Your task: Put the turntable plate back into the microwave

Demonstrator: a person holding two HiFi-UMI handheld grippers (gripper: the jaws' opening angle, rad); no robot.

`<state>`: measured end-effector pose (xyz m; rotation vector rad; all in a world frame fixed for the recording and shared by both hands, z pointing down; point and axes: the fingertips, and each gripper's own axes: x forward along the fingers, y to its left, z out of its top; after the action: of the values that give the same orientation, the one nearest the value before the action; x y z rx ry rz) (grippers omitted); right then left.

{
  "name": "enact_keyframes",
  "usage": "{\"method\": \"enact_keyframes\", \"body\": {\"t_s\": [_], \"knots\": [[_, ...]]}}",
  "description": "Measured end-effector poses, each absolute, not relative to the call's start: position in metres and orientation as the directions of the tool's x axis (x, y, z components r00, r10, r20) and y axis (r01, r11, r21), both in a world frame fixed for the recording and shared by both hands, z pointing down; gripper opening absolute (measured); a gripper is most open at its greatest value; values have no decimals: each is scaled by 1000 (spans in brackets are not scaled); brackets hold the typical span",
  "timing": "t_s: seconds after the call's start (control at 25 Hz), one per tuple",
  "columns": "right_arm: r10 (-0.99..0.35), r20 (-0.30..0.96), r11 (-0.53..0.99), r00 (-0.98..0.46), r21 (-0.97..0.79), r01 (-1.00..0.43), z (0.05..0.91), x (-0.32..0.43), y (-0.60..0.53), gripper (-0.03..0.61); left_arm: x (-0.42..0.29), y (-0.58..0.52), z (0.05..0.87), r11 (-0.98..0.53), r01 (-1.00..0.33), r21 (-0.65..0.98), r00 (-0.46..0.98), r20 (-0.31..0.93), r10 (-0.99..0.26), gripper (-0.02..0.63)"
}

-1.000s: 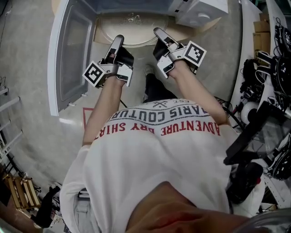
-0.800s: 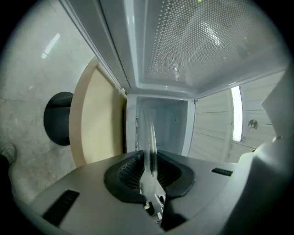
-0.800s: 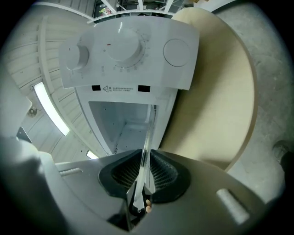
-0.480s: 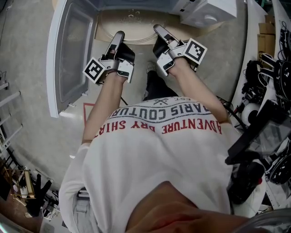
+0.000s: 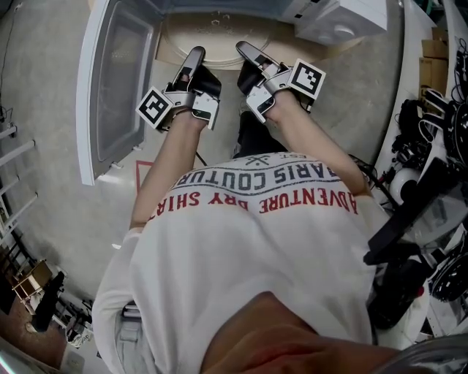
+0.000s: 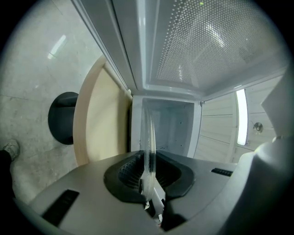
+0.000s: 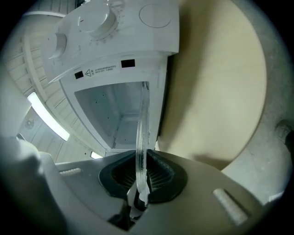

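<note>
The clear glass turntable plate point(image 5: 216, 31) is held level between both grippers in front of the open white microwave point(image 5: 219, 7). My left gripper point(image 5: 191, 61) is shut on the plate's left rim and my right gripper point(image 5: 247, 52) is shut on its right rim. In the left gripper view the plate point(image 6: 148, 137) shows edge-on between the jaws of the left gripper point(image 6: 148, 176), pointing into the microwave cavity point(image 6: 167, 124). In the right gripper view the plate point(image 7: 142, 133) runs from the right gripper point(image 7: 140, 179) toward the cavity point(image 7: 115, 114).
The microwave door point(image 5: 110, 80) stands swung open at the left, its perforated window point(image 6: 206, 41) above my left gripper. The microwave sits on a round beige table point(image 7: 216, 92) with a black base point(image 6: 64, 117). Control knobs point(image 7: 105, 20) are on the right. Cluttered benches point(image 5: 431, 146) stand at the right.
Both grippers have moved a little forward toward the microwave opening, carrying the plate with them. The right gripper has shifted slightly left.
</note>
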<state>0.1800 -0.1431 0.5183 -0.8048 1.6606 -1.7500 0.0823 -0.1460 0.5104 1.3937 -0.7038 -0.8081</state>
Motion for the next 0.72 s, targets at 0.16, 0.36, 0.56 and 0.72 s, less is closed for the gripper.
{"method": "enact_keyframes", "body": {"t_s": [0.16, 0.36, 0.56, 0.72], "knots": [[-776, 11, -46, -631, -998, 40, 517, 182, -142, 23, 84, -144, 507, -7, 67, 998, 561, -43, -827, 44], [-780, -13, -19, -625, -999, 45, 511, 190, -139, 23, 92, -130, 503, -8, 61, 998, 580, -42, -814, 54], [-770, 10, -37, -638, -999, 30, 518, 186, -135, 23, 87, -121, 510, 29, 70, 997, 549, -14, -836, 54], [-771, 1, -12, -637, -1000, 13, 518, 185, -123, 23, 86, -109, 511, 0, 55, 998, 550, -30, -835, 43]]}}
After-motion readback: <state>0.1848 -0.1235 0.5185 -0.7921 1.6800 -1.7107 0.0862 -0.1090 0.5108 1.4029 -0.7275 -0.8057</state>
